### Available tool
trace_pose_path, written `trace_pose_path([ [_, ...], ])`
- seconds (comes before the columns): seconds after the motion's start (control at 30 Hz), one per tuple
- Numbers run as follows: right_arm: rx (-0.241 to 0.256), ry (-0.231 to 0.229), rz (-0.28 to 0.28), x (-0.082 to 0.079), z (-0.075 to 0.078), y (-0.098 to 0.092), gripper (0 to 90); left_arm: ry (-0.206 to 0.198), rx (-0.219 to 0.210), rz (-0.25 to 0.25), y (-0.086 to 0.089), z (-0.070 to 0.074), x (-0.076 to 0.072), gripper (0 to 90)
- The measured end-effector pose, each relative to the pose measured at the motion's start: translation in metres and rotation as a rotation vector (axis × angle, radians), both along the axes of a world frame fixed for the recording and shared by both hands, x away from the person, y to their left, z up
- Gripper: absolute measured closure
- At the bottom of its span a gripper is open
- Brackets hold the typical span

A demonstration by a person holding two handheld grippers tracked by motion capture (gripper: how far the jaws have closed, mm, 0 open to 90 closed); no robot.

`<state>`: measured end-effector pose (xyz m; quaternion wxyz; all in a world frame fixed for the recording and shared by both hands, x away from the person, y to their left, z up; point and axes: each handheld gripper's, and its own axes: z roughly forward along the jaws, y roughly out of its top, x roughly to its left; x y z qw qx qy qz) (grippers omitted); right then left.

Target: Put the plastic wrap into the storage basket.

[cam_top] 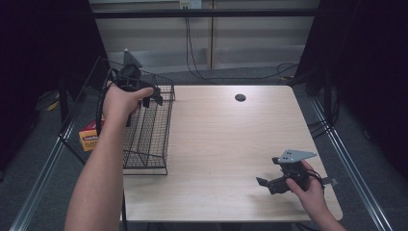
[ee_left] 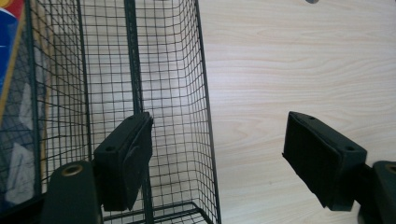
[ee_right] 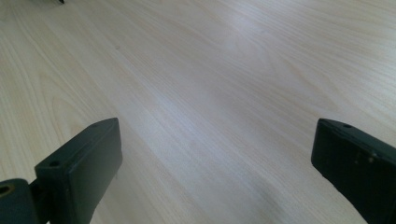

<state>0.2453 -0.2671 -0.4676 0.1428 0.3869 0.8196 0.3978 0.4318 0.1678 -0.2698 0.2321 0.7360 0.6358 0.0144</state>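
A black wire basket [cam_top: 149, 139] stands at the table's left edge. My left gripper [cam_top: 146, 102] hangs over its far right corner, held from above by a hand. In the left gripper view that gripper [ee_left: 224, 158] is open, and the basket's right wall [ee_left: 205, 116] runs down between its jaws, one jaw over the basket's inside and the other over bare table. My right gripper [cam_top: 269, 184] sits low near the table's front right, pointing left. It is open [ee_right: 215, 172] with only wood grain between its jaws.
An orange and yellow box [cam_top: 89, 135] lies at the basket's left side; through the mesh it shows as a coloured package [ee_left: 9, 56]. A small dark round hole [cam_top: 240, 97] marks the light wooden table [cam_top: 226, 144] near its far edge. Cables trail on the floor behind.
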Motion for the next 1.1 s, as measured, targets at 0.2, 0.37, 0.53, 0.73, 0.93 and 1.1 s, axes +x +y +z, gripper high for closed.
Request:
trace_pose_path([
  [0.2,-0.006,0.0,0.006,0.0,-0.001,0.001,1.9,-0.006,-0.012,-0.034,-0.013,-0.005,-0.002,23.5],
  [0.37,-0.01,0.001,0.011,0.0,-0.001,0.002,1.9,-0.013,-0.021,-0.052,-0.02,-0.01,-0.004,21.9],
  [0.53,-0.005,0.002,0.007,0.0,0.0,0.002,1.9,-0.01,-0.027,-0.088,-0.028,-0.014,-0.007,21.5],
  [0.73,-0.004,0.005,0.011,0.0,0.0,0.002,1.9,-0.017,-0.052,-0.13,-0.04,-0.018,-0.011,21.4],
  [0.93,-0.009,0.005,0.018,0.0,-0.001,0.003,1.9,-0.016,-0.056,-0.181,-0.049,-0.026,-0.013,19.8],
  [1.1,-0.011,0.004,0.016,0.0,-0.001,0.004,1.9,-0.014,-0.057,-0.197,-0.054,-0.033,-0.016,19.2],
])
